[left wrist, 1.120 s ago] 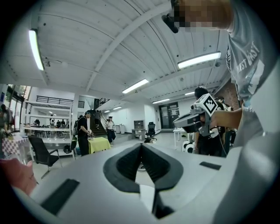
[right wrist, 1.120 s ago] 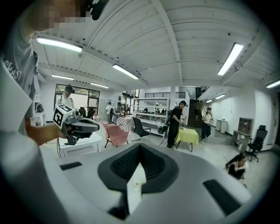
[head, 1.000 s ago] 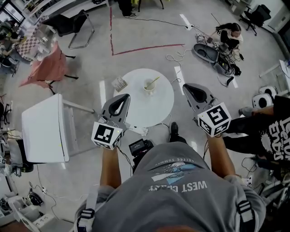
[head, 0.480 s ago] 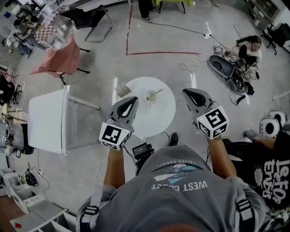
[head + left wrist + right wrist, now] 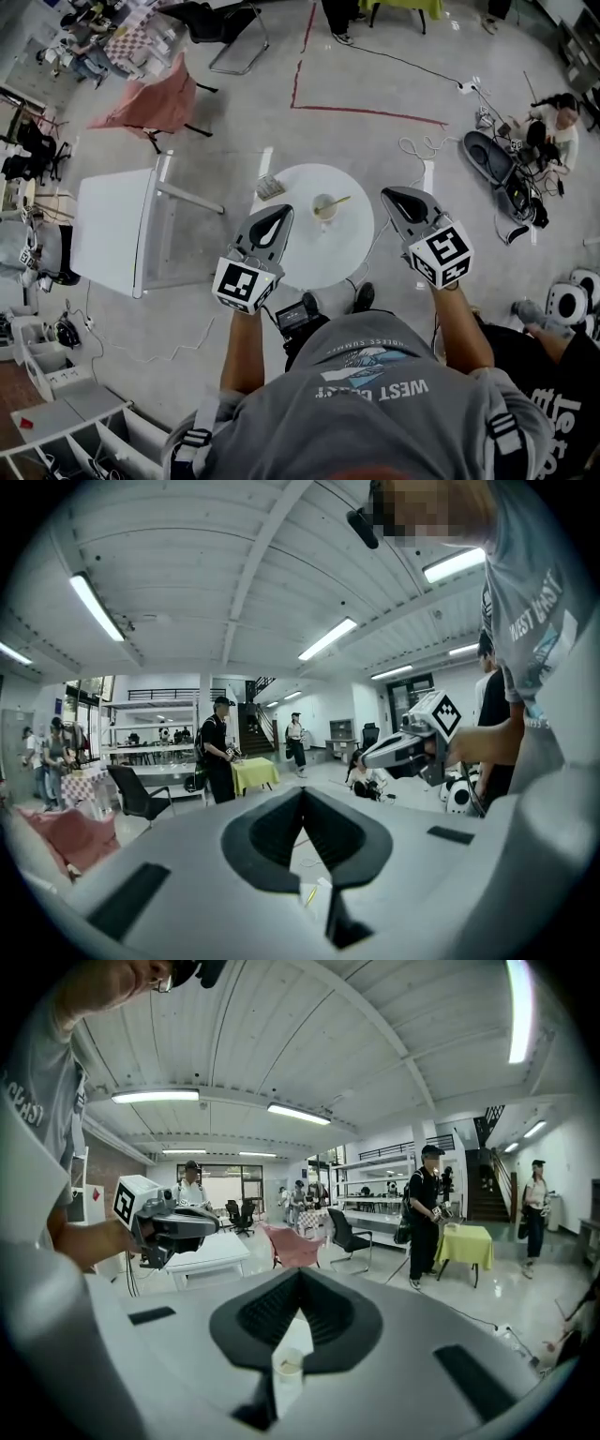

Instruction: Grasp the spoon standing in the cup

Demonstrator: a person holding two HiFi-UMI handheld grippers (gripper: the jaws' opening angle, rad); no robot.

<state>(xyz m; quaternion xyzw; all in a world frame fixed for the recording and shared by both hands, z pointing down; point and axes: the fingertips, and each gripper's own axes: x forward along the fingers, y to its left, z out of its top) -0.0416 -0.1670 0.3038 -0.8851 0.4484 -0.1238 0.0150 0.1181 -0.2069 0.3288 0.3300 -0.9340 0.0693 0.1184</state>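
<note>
Jaws together, left gripper (image 5: 284, 210) and right gripper (image 5: 388, 194) (spoon (image 5: 339, 201) in cup (image 5: 320, 215)).

The person wears a grey short-sleeved T-shirt (image 5: 375, 394) with white lettering and a blue print, possibly a wave. Grey straps (image 5: 190, 417) with black buckles (image 5: 494, 429) cross both shoulders. The left gripper (image 5: 284, 210) and right gripper (image 5: 390, 195) are grey shells with black jaw linings. Each carries a white cube (image 5: 242, 284) bearing black square markers.
</note>
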